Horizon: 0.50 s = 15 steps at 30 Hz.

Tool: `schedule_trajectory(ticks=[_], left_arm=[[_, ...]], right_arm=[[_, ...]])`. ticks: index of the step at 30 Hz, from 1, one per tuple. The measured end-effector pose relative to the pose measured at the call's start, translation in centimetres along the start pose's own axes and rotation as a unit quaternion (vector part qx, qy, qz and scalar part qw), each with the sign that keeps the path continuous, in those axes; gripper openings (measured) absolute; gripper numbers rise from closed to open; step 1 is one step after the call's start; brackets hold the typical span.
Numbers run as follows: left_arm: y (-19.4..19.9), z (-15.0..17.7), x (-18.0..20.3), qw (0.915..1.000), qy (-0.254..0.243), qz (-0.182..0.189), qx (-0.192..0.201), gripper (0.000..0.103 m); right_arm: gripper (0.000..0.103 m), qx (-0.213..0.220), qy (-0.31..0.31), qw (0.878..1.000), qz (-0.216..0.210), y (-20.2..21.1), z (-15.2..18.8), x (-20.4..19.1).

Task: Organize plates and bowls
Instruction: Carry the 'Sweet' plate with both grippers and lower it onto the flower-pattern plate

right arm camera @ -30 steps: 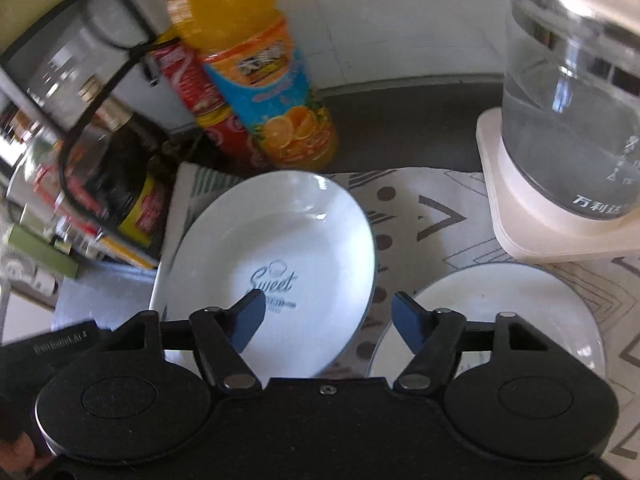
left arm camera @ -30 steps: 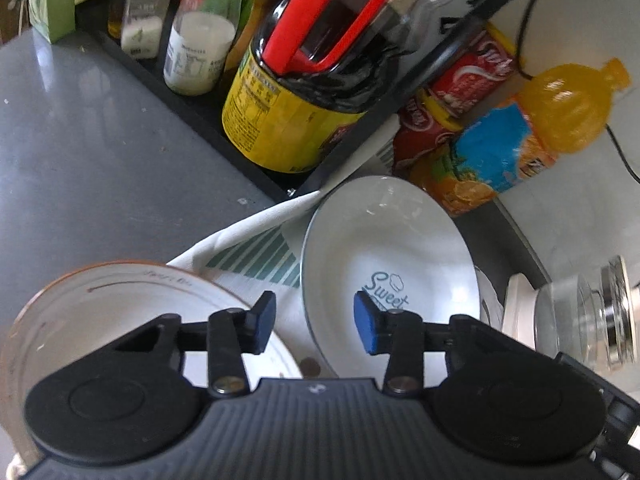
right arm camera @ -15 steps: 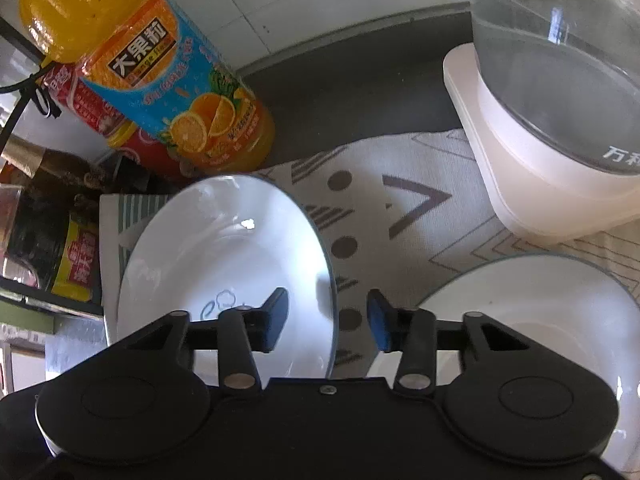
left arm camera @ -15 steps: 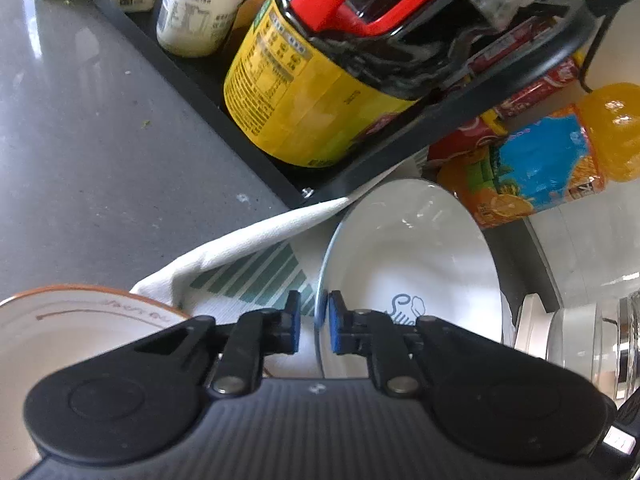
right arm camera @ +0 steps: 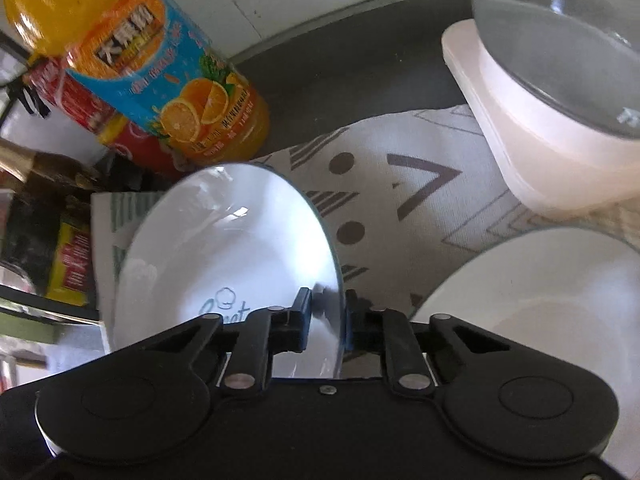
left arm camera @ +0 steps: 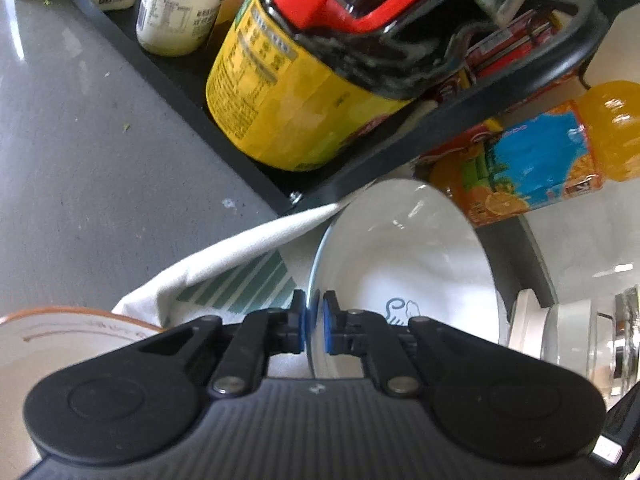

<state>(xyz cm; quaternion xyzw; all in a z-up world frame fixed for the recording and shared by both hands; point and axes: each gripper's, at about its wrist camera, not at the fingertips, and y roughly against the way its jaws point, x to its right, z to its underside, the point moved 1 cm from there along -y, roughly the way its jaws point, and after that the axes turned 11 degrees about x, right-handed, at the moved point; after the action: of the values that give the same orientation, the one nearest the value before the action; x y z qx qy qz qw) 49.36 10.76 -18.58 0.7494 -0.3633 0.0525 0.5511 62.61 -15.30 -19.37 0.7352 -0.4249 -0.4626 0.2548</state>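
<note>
The round white ceramic plate (right arm camera: pixel 224 248) with a thin blue-grey rim and blue "Sweet" lettering lies on my patterned grey-and-white cloth mat (right arm camera: pixel 400 200), just in front of the orange juice bottle (right arm camera: pixel 160 80). My left gripper (left arm camera: pixel 315 322) pinches its left rim between blue pads; my right gripper (right arm camera: pixel 327 322) clamps the right rim. A second ago both pairs of jaws stood apart above the plate; since then they have dropped and closed on it.
</note>
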Motion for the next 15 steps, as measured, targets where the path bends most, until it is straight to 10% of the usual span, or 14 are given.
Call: schedule_trajectory(ticks=[15], left_arm=[[4.7, -0.5, -0.2, 0.9974, -0.058, 0.043, -0.004, 0.006]], right_arm=[[0.008, 0.053, -0.007, 0.998, -0.013, 7.1, 3.2, -1.2]])
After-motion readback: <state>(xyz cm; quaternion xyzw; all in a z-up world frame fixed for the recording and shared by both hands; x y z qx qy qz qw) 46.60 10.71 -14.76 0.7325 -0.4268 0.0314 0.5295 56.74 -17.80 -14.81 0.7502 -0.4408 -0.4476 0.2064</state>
